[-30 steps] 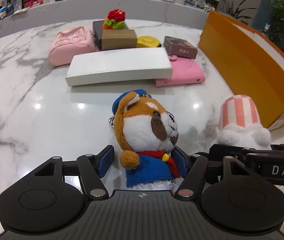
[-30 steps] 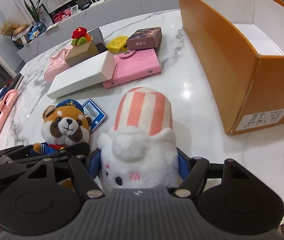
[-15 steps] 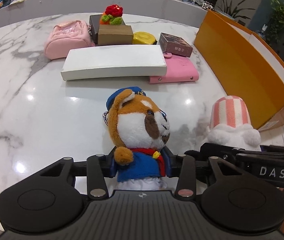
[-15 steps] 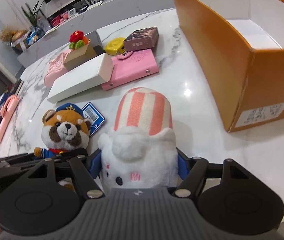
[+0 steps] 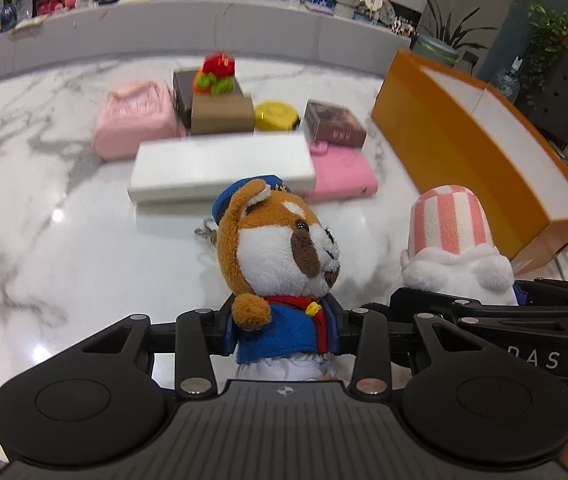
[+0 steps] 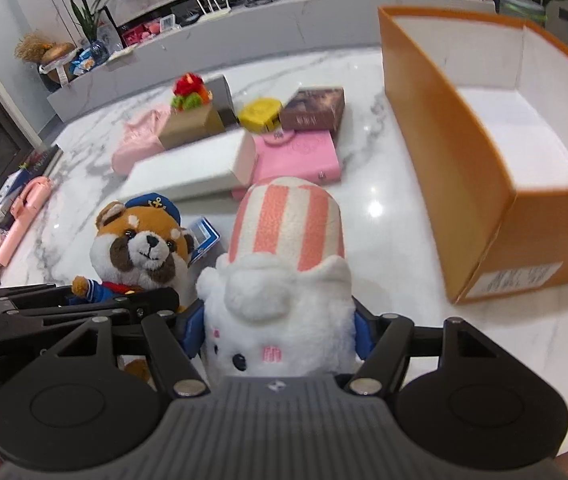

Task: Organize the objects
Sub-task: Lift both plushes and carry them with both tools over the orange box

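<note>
Both toys have lifted since a second ago: my left gripper (image 5: pixel 281 330) pinches the sailor plush (image 5: pixel 279 264), my right gripper (image 6: pixel 279 330), closing, squeezes the striped plush (image 6: pixel 284 272). Next, carry them to the orange box (image 6: pixel 464 168) at two o'clock.

Far items blurred; label (image 6: pixel 514 280) on orange box (image 6: pixel 444 152) unreadable; sailor plush (image 5: pixel 279 280) legs hidden

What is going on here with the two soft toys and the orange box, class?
A person is tidying a marble table with a gripper in each hand. The left gripper is shut on a sailor-capped plush. The right gripper squeezes a white plush with a striped pink hat, its jaws closing a little more. The open orange box to the right looks empty, probably their destination. Other boxes and pouches lie behind.
</note>
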A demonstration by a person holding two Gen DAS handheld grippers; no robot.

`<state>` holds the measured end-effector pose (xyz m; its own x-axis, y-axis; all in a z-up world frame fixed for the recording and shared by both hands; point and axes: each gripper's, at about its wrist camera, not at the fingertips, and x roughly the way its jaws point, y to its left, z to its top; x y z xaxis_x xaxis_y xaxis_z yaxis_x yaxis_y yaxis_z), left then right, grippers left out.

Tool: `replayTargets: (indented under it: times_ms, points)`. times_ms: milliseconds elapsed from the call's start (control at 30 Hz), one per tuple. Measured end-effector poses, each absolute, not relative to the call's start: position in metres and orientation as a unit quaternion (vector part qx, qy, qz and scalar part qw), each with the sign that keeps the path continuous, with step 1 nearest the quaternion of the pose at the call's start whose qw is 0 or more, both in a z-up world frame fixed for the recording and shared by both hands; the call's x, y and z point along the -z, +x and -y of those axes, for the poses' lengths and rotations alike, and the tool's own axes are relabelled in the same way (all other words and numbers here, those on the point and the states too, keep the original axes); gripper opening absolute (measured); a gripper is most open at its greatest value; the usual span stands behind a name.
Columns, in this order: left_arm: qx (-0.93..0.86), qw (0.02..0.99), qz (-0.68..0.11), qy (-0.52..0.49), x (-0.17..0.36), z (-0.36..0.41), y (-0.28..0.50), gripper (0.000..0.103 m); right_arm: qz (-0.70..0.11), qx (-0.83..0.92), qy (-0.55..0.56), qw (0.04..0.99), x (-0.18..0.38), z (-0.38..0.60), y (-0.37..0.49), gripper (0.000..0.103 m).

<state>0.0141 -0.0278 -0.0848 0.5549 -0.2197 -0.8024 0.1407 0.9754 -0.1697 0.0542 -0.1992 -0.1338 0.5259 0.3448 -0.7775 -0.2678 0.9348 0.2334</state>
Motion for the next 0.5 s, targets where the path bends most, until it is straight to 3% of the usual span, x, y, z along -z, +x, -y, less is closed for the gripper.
replayTargets:
  times_ms: [500]
  points:
    - [0.102,0.907,-0.408,-0.006,0.013,0.043,0.025,0.045,-0.384,-0.198,0.025,0.901,0.052,0.206,0.062,0.069]
